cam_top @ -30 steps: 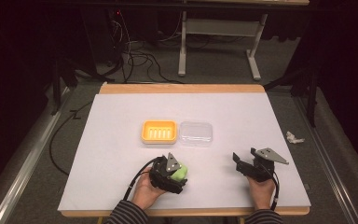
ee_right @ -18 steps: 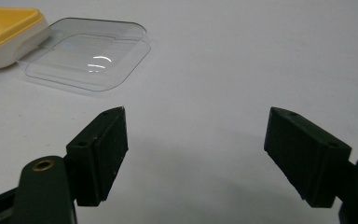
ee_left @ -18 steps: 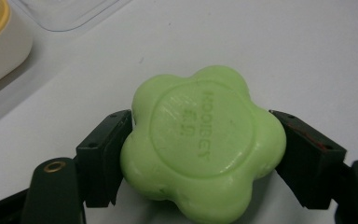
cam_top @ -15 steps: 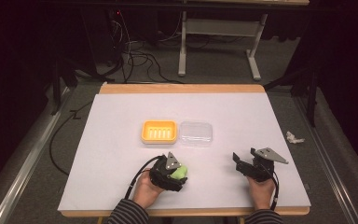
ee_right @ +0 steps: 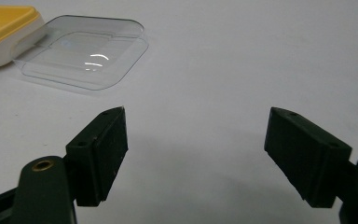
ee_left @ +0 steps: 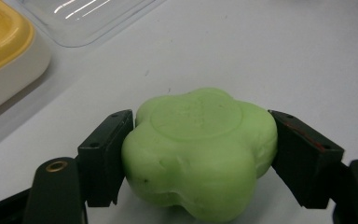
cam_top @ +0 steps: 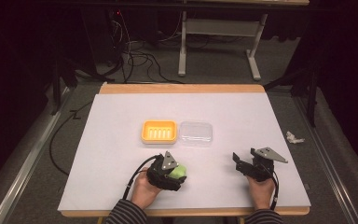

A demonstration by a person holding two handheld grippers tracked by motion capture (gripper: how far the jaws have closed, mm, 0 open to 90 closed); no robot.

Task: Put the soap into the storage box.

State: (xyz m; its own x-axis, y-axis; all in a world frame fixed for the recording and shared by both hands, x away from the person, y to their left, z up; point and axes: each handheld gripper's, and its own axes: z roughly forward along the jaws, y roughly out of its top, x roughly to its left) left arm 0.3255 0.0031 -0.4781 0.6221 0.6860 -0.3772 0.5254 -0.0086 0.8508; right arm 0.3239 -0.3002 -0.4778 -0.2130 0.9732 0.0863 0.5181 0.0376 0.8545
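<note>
A pale green flower-shaped soap bar (ee_left: 200, 149) rests on the white table, and my left gripper (ee_left: 200, 158) is shut on it, both jaws pressed to its sides. From above, the soap (cam_top: 179, 172) and left gripper (cam_top: 170, 171) sit near the front edge, left of centre. A yellow soap dish (cam_top: 159, 131) stands mid-table beside its clear plastic lid (cam_top: 196, 132). My right gripper (cam_top: 240, 161) rests at the front right, open, with bare table between its jaws (ee_right: 196, 158). The lid (ee_right: 84, 51) and dish (ee_right: 4, 32) lie ahead of it to the left.
The white table sheet (cam_top: 261, 121) ends in a wooden edge at the back. A crumpled white scrap (cam_top: 294, 137) lies on the floor off the table's right side. Cables and a desk frame (cam_top: 214, 42) stand beyond the table.
</note>
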